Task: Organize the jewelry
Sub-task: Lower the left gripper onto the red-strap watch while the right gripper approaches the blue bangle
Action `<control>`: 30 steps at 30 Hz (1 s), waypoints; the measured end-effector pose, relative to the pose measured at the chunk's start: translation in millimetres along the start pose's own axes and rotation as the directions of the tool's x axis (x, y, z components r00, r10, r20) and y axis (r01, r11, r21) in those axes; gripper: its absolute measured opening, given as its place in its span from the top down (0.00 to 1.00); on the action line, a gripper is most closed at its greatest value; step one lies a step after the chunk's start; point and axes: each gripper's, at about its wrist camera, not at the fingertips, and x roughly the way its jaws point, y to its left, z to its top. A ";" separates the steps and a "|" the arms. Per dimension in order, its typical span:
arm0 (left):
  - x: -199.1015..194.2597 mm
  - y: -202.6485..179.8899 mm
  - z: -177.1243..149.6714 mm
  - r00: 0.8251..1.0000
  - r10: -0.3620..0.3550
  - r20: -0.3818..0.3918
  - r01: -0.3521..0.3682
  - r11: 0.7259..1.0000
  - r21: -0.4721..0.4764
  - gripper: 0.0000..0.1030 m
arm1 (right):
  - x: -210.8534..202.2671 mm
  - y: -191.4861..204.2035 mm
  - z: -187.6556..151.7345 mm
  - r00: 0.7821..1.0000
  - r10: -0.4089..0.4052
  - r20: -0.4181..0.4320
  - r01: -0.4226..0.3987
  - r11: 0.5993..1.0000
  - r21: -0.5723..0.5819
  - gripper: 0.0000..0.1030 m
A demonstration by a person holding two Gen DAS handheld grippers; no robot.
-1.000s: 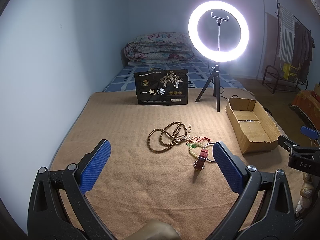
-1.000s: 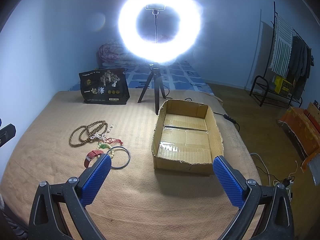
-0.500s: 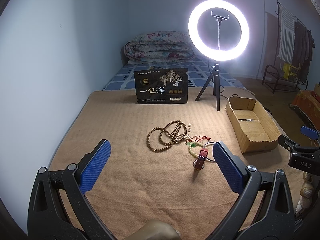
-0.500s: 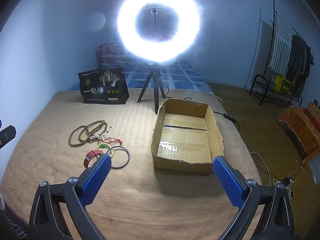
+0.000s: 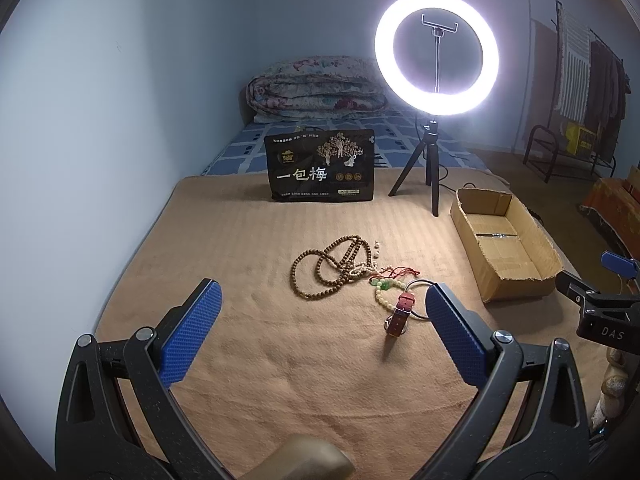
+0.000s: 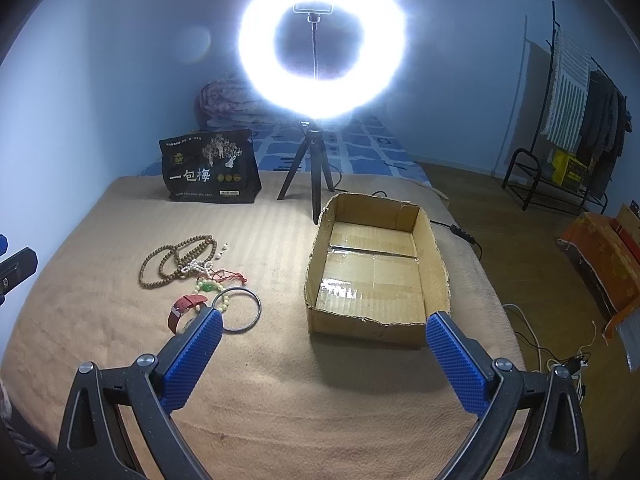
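Jewelry lies in a loose pile on the tan blanket: a brown bead necklace (image 5: pixel 328 268) (image 6: pixel 172 258), a pale bead bracelet with a green stone (image 5: pixel 382 290) (image 6: pixel 208 286), a red-strapped watch (image 5: pixel 402 312) (image 6: pixel 184 310) and a metal bangle (image 6: pixel 238 310). An open, empty cardboard box (image 5: pixel 504 240) (image 6: pixel 376 272) sits to the right of the pile. My left gripper (image 5: pixel 322 320) is open and empty, held above the blanket in front of the pile. My right gripper (image 6: pixel 322 352) is open and empty, in front of the box.
A lit ring light on a tripod (image 5: pixel 436 56) (image 6: pixel 320 44) stands behind the box. A black printed bag (image 5: pixel 322 168) (image 6: pixel 210 168) stands at the back. A folded quilt (image 5: pixel 316 90) lies on the bed behind. A clothes rack (image 6: pixel 576 120) stands on the floor to the right.
Both views have shifted very slightly; the grippers stay open and the jewelry and box have not moved.
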 end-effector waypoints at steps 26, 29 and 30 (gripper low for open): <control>69.9 -19.2 -14.5 0.970 -0.131 -0.207 0.140 0.990 0.029 0.11 | 42.4 9.9 0.9 0.993 0.111 -0.049 -0.115 0.989 -0.088 0.00; 81.6 -23.7 -16.9 0.951 -0.174 -0.256 0.184 0.983 0.014 0.14 | 53.2 14.6 -2.8 0.982 0.157 -0.103 -0.167 0.982 -0.089 0.01; 86.0 -25.7 -17.5 0.945 -0.183 -0.270 0.194 0.981 0.014 0.18 | 57.3 17.1 -4.2 0.978 0.168 -0.121 -0.179 0.979 -0.094 0.01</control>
